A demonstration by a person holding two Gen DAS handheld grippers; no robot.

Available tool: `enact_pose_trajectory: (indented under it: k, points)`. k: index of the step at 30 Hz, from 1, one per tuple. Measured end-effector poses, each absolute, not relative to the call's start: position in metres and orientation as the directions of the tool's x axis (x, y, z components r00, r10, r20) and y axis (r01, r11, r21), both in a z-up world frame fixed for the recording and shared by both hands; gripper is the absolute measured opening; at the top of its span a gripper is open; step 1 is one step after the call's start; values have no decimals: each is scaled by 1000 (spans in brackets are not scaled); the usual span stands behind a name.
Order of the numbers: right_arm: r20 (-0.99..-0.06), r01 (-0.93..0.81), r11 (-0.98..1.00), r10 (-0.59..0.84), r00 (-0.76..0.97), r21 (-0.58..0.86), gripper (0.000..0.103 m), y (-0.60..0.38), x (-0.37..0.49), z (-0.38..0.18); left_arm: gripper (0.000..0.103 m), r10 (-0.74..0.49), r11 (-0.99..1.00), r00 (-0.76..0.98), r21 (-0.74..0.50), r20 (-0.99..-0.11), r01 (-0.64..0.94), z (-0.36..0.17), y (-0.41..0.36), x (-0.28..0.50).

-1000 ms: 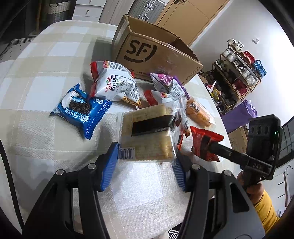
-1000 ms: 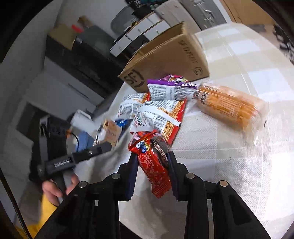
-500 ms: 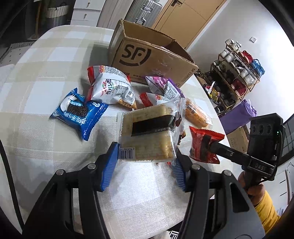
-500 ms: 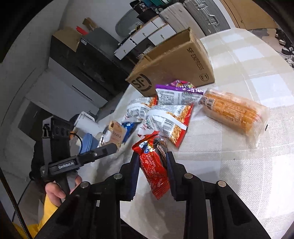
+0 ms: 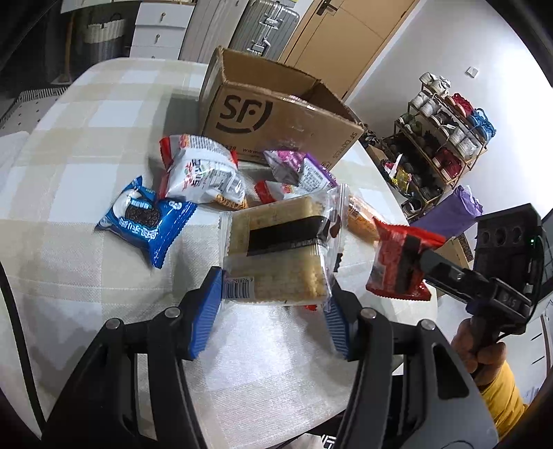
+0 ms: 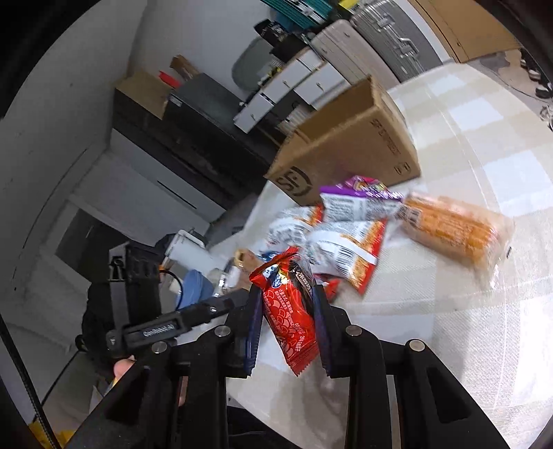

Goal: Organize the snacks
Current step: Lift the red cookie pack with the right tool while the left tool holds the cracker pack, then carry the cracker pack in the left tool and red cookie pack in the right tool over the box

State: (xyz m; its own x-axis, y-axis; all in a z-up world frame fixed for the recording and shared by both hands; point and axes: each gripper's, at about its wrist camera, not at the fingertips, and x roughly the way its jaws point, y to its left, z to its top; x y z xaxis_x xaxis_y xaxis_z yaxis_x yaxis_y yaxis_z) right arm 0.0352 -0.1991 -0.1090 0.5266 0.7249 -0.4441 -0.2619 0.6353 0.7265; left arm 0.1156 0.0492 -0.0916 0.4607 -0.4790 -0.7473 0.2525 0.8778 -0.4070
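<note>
The table (image 5: 79,145) under its pale checked cloth is the largest thing in view, and one open cardboard box (image 5: 276,121) marked SF stands on its far part, its flaps up. A shoe rack (image 5: 446,131) stands off beyond the table's right edge, and a white drawer unit (image 5: 155,31) and a grey suitcase (image 5: 266,24) line the far wall.

Between the box and the grippers lie the loose packets, bunched close together. There is one long orange pack (image 6: 456,231), lying nearest the right side; one white-and-red bag (image 5: 200,172) just in front of the box; one blue cookie pack (image 5: 145,221) to the left, a little apart from the rest; one purple packet (image 5: 300,167) touching the box's front; and one red-and-white noodle-style packet (image 6: 349,255) partly under the purple one. These five sit on the direct line from both grippers to the box.

The left gripper (image 5: 273,304) has its blue pads set wide around one clear-wrapped cracker pack (image 5: 280,252) with a dark band across it — the pack is gripped by its near end and held above the cloth. The right gripper (image 6: 287,321) is closed narrow on one red snack packet (image 6: 290,311), which stands roughly upright between the pads, clear of the table — seen from the left wrist, it hangs just right of the cracker pack, over the table's near right edge.
</note>
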Motion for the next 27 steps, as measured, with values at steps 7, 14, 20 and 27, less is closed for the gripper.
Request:
enact_pose_trajectory:
  k: [7,14,20,27]
  points:
    - [-392,-289,622,722,570,728,28,-204,35,-83,53,-483,875,477,-402,-734,269,-69,41,115]
    - [-351,-311,617,715,605,723,28,-209,46,-49,53,-492,870,505,-404,-709,282,-38,42,120]
    - [-336,-333,627,707,623,704,28,-211,62,-18,53,-493,870,523,-395,-695,296,-9,42,132]
    - [-323,-330,630,696,641,703,28,-215,92,1,53,-500,866,537,-405,-680,294,18,39,150]
